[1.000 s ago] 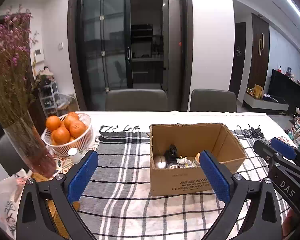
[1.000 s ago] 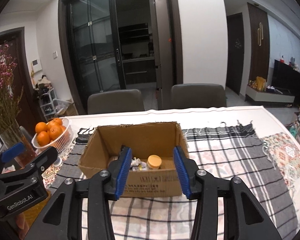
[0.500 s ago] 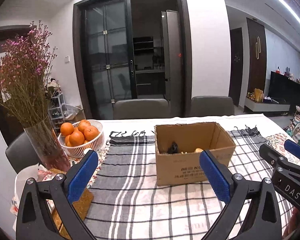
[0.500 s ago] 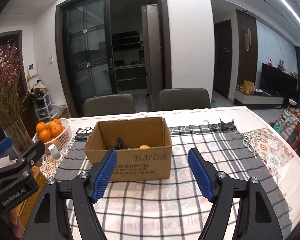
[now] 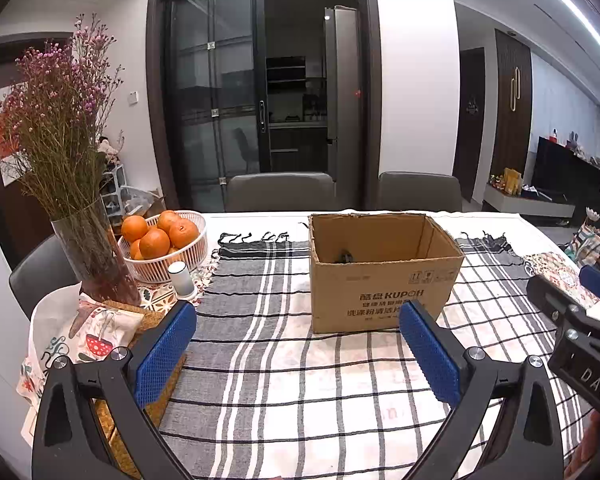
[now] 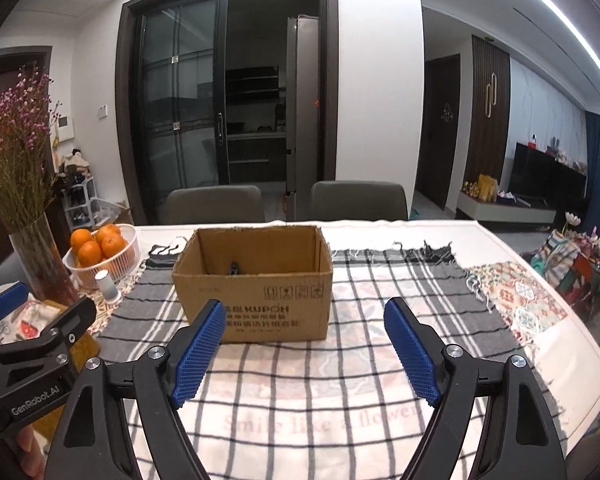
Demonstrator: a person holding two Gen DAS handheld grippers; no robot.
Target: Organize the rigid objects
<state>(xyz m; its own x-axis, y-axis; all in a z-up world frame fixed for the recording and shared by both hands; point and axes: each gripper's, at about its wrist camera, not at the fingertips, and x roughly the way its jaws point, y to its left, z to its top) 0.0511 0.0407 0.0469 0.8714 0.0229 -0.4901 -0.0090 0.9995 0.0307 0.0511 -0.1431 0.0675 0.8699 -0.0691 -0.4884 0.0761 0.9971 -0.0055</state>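
An open cardboard box stands on the checked tablecloth; it also shows in the right wrist view. Only a small dark object inside it shows over the rim, also in the right wrist view; the rest of its contents are hidden. My left gripper is open and empty, held back from the box's front. My right gripper is open and empty, also in front of the box. Each gripper's body shows at the edge of the other's view.
A white basket of oranges and a glass vase of dried flowers stand at the left, with a small white cylinder beside them. A printed cloth bag lies at the front left. Two chairs stand behind the table.
Both grippers have pulled back and away from the box, which now looks smaller and farther. The right gripper's jaws have opened wider. The box's contents have dropped out of sight.
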